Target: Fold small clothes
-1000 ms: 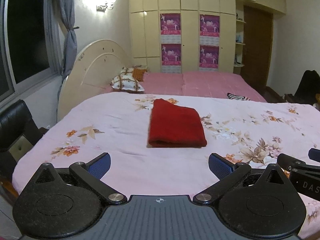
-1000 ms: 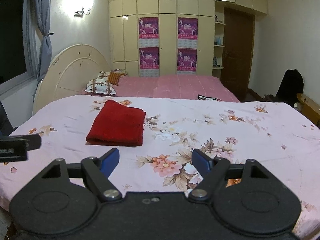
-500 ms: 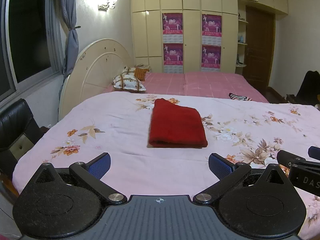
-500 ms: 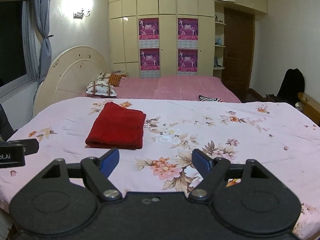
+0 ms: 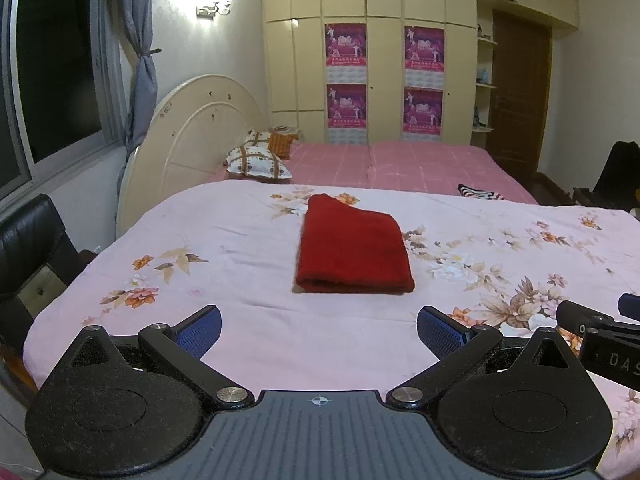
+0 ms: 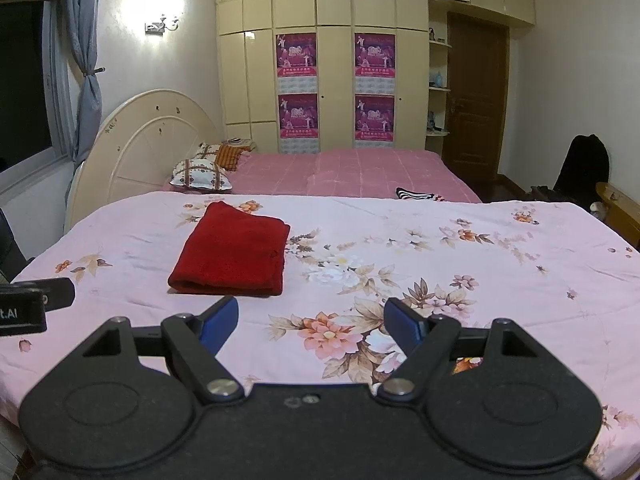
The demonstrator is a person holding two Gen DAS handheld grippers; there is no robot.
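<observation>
On floral bedsheet [image 5: 224, 248] folded red cloth [image 5: 354, 246]; both grippers' fingers [image 5: 200, 330] spread wide, empty

One folded red cloth [image 5: 354, 251] ahead of left gripper [image 5: 319, 330], ahead-left of right gripper [image 6: 312, 322]. Two grippers, two blue fingers [image 5: 200, 330] each, spread wide. Four purple posters [image 6: 296, 55] on wardrobe far ahead. Two patterned pillows [image 6: 201, 174] far ahead-left. One striped item [image 6: 416, 194] beyond. One wall lamp [image 5: 214, 7]. One dark door [image 6: 478, 108].
</observation>
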